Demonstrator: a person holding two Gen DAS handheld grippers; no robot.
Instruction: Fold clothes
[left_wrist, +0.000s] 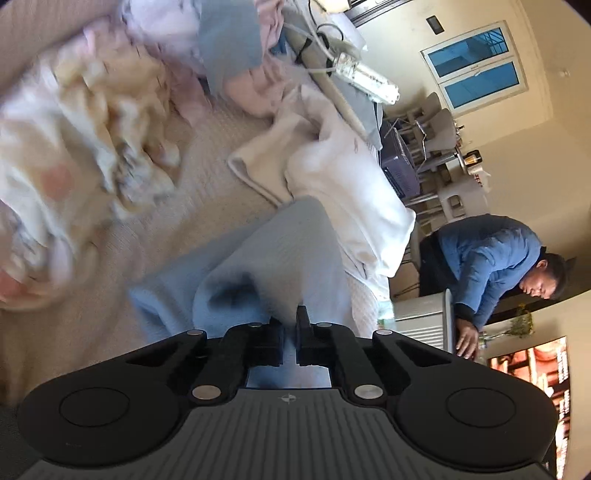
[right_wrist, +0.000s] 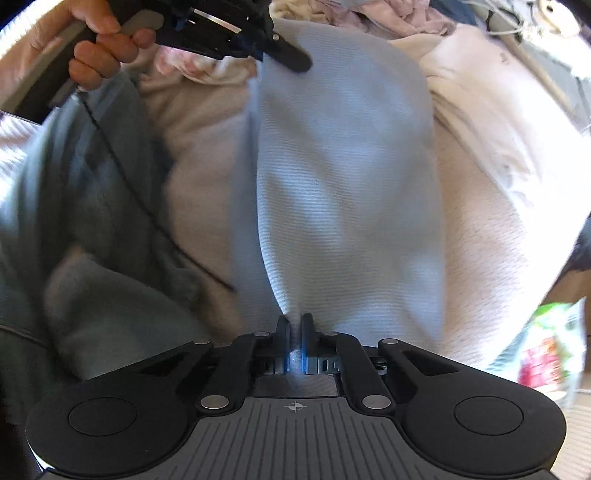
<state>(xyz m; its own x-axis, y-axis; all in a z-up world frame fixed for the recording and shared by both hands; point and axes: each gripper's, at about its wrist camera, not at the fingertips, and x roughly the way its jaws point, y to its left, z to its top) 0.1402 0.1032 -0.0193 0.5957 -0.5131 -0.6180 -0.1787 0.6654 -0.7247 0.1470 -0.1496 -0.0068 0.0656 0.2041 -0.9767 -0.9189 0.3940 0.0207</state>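
Observation:
A light blue ribbed garment hangs stretched between my two grippers above the bed. My right gripper is shut on its near edge, with the cloth pinched between the pads. My left gripper, held by a hand, clamps the far edge at the top of the right wrist view. In the left wrist view the same blue garment runs from the shut left gripper down onto the bed. What lies under the garment is hidden.
A blurred heap of cream and pink clothes lies to the left on the beige bedcover. A cream garment, a water bottle and a grey-blue garment are nearby. A person in a blue shirt bends at the right.

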